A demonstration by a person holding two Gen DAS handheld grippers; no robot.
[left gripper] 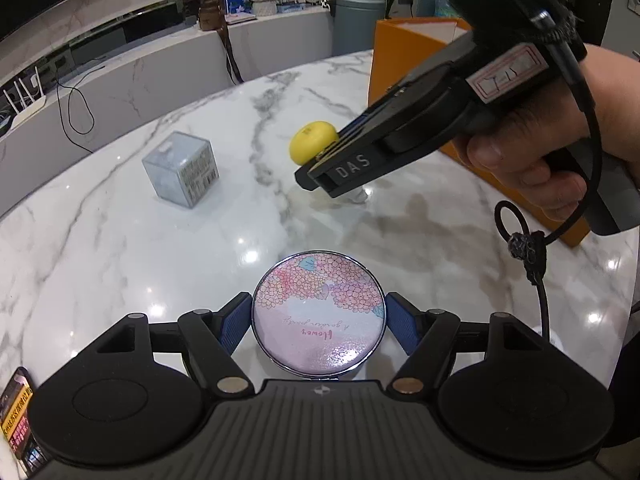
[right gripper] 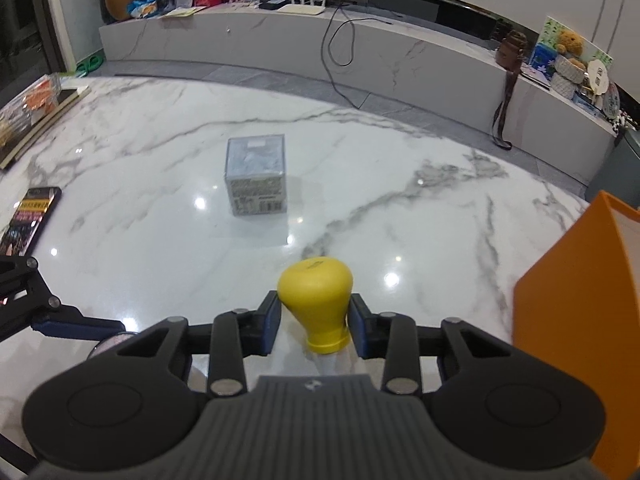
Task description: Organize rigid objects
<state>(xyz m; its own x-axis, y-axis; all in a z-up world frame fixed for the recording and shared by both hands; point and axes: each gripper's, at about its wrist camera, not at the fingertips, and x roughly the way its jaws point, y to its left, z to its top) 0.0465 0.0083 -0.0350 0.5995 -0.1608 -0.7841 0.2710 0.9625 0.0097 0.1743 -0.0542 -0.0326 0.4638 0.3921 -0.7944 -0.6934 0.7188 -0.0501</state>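
Observation:
My left gripper (left gripper: 319, 322) is shut on a round pink floral tin (left gripper: 319, 317), its blue pads against both sides, low over the marble table (left gripper: 120, 248). My right gripper (right gripper: 314, 322) is shut on a yellow bulb-shaped object (right gripper: 317, 300), held above the table; it also shows in the left wrist view (left gripper: 311, 141), at the tip of the right gripper (left gripper: 320, 160). A clear cube box (left gripper: 182, 169) with a printed label stands on the table to the left; it also shows in the right wrist view (right gripper: 256, 174).
An orange box (left gripper: 416, 64) stands at the table's right side, also in the right wrist view (right gripper: 580, 312). A phone (right gripper: 30, 216) lies at the left edge. A tray with packaged items (right gripper: 32, 112) sits far left. A marble counter (right gripper: 360, 52) runs behind.

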